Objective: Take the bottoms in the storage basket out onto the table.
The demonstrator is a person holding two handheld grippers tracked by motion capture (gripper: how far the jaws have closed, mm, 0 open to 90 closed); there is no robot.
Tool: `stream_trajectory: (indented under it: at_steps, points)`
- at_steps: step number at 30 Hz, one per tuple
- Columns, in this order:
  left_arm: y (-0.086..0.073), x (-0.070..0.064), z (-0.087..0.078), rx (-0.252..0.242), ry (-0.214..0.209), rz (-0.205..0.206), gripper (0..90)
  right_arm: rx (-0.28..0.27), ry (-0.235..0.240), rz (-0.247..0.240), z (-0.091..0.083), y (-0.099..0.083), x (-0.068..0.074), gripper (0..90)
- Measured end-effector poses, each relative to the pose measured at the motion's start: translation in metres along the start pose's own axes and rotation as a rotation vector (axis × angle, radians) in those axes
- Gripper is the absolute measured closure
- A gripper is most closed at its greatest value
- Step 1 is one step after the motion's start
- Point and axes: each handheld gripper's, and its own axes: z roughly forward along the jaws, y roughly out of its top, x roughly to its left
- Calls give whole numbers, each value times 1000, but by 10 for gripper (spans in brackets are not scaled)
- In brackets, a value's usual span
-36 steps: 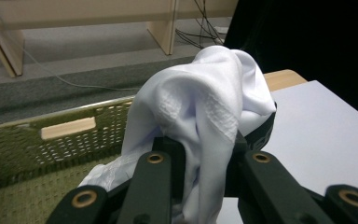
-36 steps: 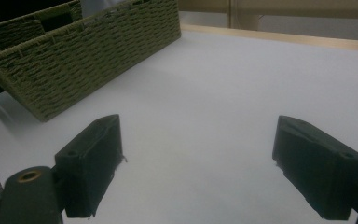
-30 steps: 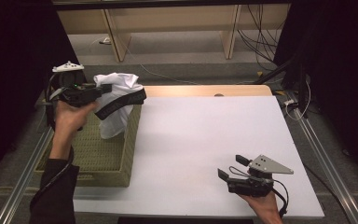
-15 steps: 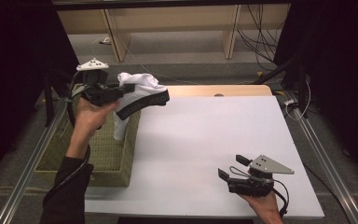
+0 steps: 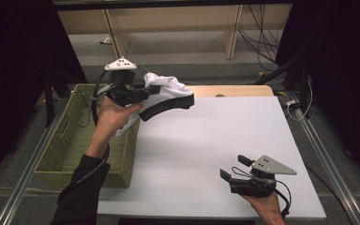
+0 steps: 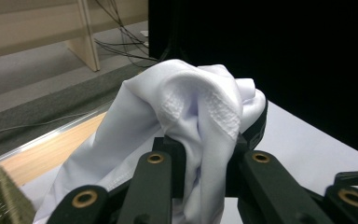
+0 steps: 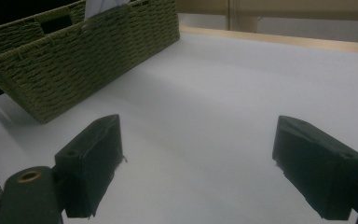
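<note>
A white cloth [image 5: 165, 87] hangs in the air above the right rim of the woven green basket [image 5: 70, 140], with my left gripper [image 5: 178, 101] shut on it. Its lower end trails down toward the basket's edge. In the left gripper view the bunched cloth [image 6: 191, 121] is pinched between the black jaws and bulges above them. My right gripper [image 5: 234, 168] rests low over the white table [image 5: 206, 136] near its front right, jaws wide apart. Between its open fingertips [image 7: 93, 158] there is just bare table, with the basket [image 7: 74, 60] farther off.
The basket stands at the table's left edge. A wooden strip [image 5: 234, 90] runs along the table's far edge. Beyond it are wooden shelf legs [image 5: 232, 30] and loose cables [image 5: 262, 42] on the floor. Metal rails [image 5: 328, 159] flank the table.
My left gripper has carried the white cloth up out of the basket and rightward, toward the table. The right gripper has stayed where it was.
</note>
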Motion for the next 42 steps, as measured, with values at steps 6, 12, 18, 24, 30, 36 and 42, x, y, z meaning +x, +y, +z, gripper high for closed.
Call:
stream_trajectory:
  at_steps: [6, 12, 18, 24, 30, 36, 42]
  points:
    - [6, -17, 9, -4, -58, 20, 782, -8, 1, 2, 0, 0, 0, 169]
    - [8, -32, 19, -9, -140, 13, 782, -5, -6, -6, -2, 1, -1, 169]
    - [9, -40, 25, -1, -160, 23, 782, -14, -6, -2, -2, 1, -1, 169]
    - [7, -44, 37, 10, -196, -1, 782, -16, -10, -3, -4, 2, -2, 169]
    - [5, -56, 49, 31, -220, 12, 781, -19, -17, -1, -6, 2, -3, 169]
    - [-2, -62, 59, 64, -224, 20, 781, -26, -15, 3, -6, 2, -3, 169]
    - [-15, -56, 65, 79, -231, -10, 782, -25, -15, 6, -6, 2, -3, 169]
